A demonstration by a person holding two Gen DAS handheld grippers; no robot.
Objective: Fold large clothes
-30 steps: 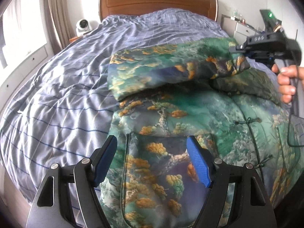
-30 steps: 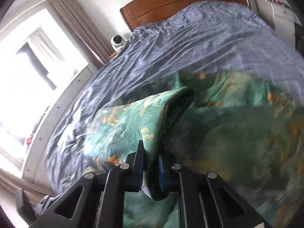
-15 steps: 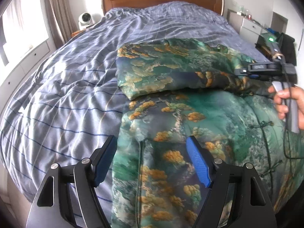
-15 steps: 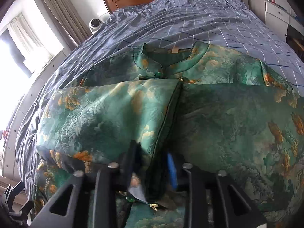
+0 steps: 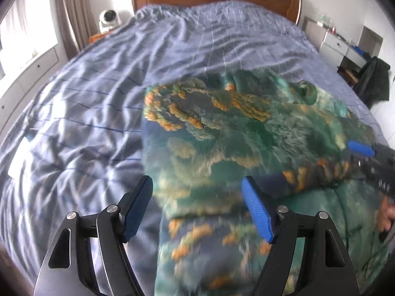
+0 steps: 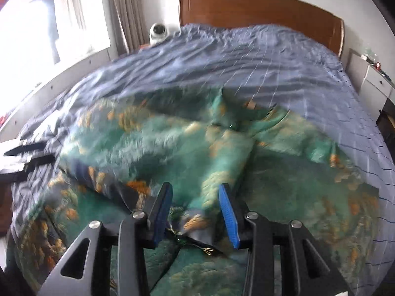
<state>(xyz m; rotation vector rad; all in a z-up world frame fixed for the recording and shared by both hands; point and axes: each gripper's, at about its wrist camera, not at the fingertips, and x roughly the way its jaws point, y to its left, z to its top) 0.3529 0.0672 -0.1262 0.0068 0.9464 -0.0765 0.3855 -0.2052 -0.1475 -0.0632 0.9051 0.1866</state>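
The green printed garment [image 5: 222, 133] is cloth with a soft satin sheen, lying on a matt, creased blue checked cotton cover [image 5: 98, 98]. The headboard [image 6: 259, 9] is smooth polished wood; the gripper pads [image 6: 228, 218] look ribbed blue plastic

Garment [image 5: 246, 143] print (motion-blurred)

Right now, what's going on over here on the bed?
A person with a gripper in each hand is folding a green patterned jacket spread on a bed with a blue checked cover. One sleeve lies folded across the jacket's body. The right gripper is open, its fingers either side of the sleeve's cuff end and not pinching it. The left gripper is open too, hovering over the jacket's lower left part and holding nothing. Both views are blurred.
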